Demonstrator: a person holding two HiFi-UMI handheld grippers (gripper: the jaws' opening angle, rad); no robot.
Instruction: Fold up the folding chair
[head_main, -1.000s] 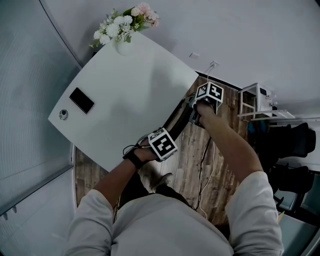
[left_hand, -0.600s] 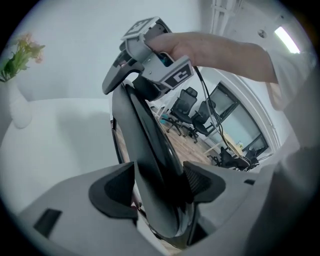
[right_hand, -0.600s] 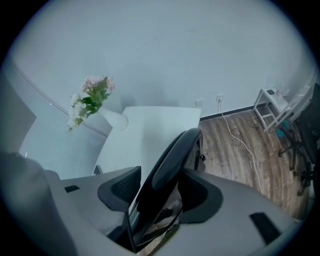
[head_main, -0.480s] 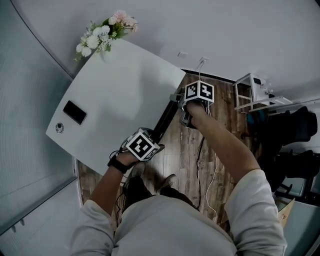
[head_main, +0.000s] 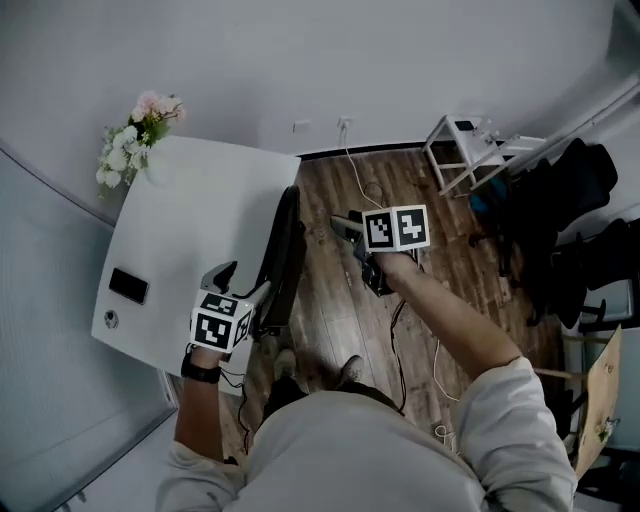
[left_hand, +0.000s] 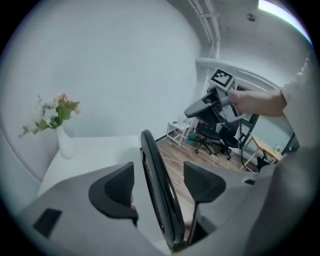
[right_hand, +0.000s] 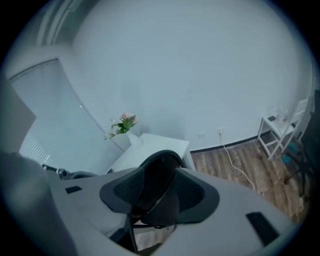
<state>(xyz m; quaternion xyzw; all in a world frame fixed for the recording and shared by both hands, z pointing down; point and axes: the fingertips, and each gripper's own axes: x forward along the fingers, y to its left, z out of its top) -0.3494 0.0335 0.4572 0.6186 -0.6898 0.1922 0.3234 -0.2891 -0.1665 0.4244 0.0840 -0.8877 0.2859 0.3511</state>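
Observation:
The black folding chair (head_main: 283, 255) stands folded flat, on edge, beside the white table (head_main: 190, 230). My left gripper (head_main: 243, 283) is at the chair's near end. In the left gripper view the chair's thin edge (left_hand: 155, 170) runs between the jaws of the left gripper (left_hand: 160, 187) with a gap on each side; these jaws have just been opening. My right gripper (head_main: 350, 235) hangs over the wooden floor, a little right of the chair. Its jaws have just been closing with nothing between the pads. In the right gripper view the chair (right_hand: 161, 165) shows beyond the right gripper (right_hand: 160, 195).
A vase of flowers (head_main: 135, 125) and a dark phone (head_main: 128, 285) are on the table. A white rack (head_main: 470, 150) and black office chairs (head_main: 575, 190) stand at the right. A cable (head_main: 360, 180) trails over the floor. My shoes (head_main: 345, 370) are near the chair's foot.
Both grippers have risen and come off the chair; the right one has drawn away to the right. The view has swung, so the table and chair now lie further left.

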